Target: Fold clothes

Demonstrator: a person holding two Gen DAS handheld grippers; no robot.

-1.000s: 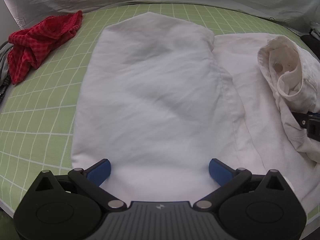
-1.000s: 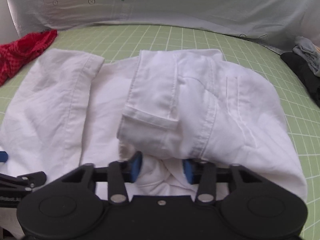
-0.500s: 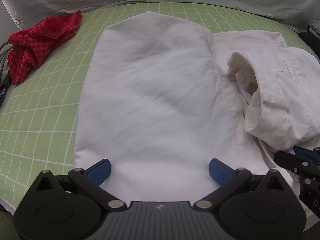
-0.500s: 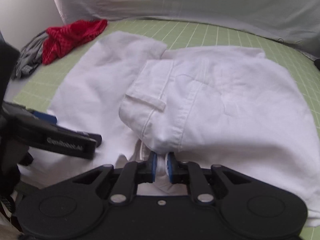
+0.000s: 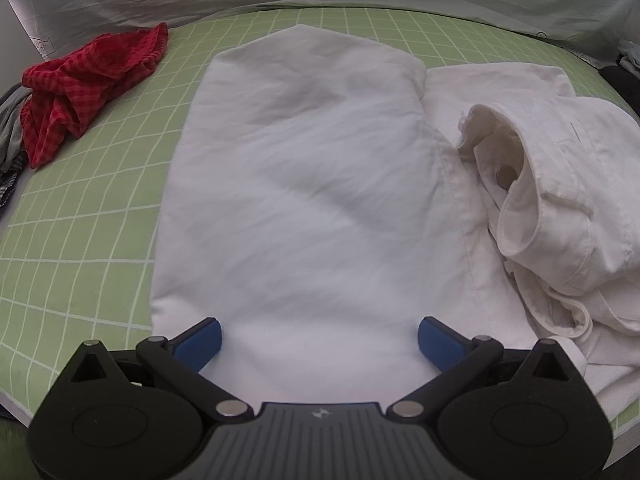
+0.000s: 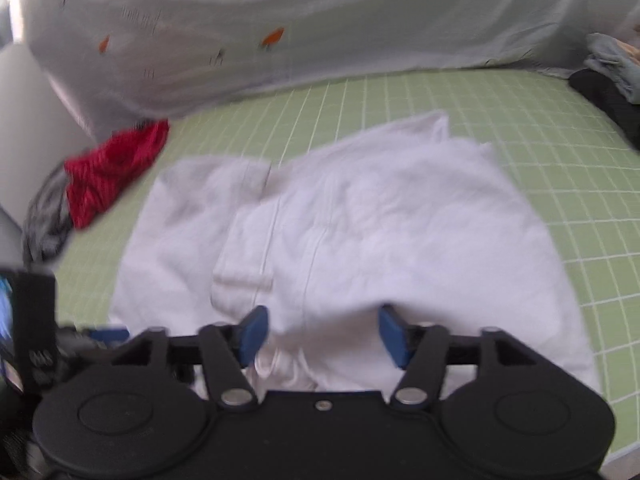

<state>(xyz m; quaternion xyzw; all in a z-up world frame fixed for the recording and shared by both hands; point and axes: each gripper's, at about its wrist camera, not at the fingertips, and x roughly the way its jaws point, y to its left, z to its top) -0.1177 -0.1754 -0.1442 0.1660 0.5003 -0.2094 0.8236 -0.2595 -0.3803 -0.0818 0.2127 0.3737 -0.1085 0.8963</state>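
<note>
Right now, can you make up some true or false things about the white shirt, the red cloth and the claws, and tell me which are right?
1. The white shirt lies on a green sheet with white squares. True.
2. The red cloth is folded neatly on top of the shirt. False: it lies crumpled on the sheet, off to the shirt's left, not touching it.
3. The left claw is squeezing the shirt. False: its blue pads stand wide apart with flat white fabric between them.
4. The right claw is opening, and its pads are not pinching the bunched fabric below. True.
5. The shirt's cuff shows a button. True.
</note>
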